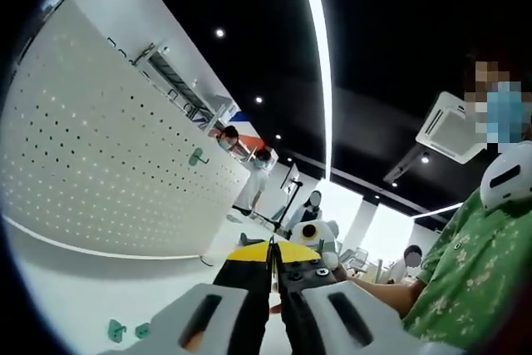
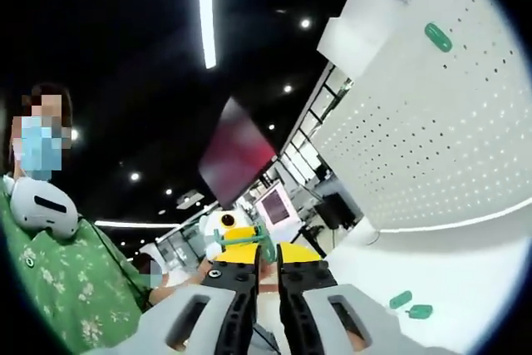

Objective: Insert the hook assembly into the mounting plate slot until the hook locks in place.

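Note:
The white perforated mounting plate [image 1: 100,164] stands upright at the left of the left gripper view, with one green hook [image 1: 198,156] fixed on it. Two loose green hooks [image 1: 125,330] lie on the white table below. My left gripper [image 1: 272,257] points away from the plate, its yellow-tipped jaws shut with nothing seen between them. In the right gripper view the same plate [image 2: 432,139] fills the right side, bearing a green hook [image 2: 438,36]. My right gripper [image 2: 267,257] is shut on a green hook assembly [image 2: 248,241], well short of the plate. Two loose hooks [image 2: 411,305] lie on the table.
A person in a green patterned shirt [image 1: 465,280] stands close at the right of the left gripper view and at the left of the right gripper view [image 2: 58,280]. Other people [image 1: 249,155] stand beyond the plate. The white table edge [image 1: 83,248] runs under the plate.

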Motion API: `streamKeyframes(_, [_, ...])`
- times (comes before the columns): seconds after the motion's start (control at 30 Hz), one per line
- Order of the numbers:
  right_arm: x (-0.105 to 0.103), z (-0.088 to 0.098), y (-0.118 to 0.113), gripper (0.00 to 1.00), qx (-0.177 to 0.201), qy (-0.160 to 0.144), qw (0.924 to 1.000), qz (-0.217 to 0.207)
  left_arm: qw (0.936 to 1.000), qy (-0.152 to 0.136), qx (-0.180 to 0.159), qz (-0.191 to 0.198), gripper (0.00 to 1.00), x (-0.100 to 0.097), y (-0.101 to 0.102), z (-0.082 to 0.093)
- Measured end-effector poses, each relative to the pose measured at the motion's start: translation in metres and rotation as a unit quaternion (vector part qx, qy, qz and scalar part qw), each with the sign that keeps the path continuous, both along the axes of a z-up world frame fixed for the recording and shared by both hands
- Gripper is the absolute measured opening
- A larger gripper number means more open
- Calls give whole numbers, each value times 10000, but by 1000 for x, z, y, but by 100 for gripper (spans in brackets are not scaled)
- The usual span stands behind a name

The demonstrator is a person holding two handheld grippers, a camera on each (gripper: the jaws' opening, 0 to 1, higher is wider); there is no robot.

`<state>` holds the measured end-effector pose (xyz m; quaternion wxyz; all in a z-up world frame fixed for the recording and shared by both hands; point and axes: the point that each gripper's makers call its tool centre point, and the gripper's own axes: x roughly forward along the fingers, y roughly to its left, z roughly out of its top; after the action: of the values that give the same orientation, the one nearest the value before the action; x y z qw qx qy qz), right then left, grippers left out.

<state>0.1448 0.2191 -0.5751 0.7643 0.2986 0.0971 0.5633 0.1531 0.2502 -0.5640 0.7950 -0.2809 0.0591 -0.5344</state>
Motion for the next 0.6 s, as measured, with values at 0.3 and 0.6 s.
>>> streamKeyframes(0.3, [4,-6,-6,8,-608,-453,9966,-326,9997,14,128,215,2,5,1,-4])
streamKeyframes(0.6, [1,-11,-2,10,-1450,-1029,9824,-567,9984,17,341,447,2,10,2,-11])
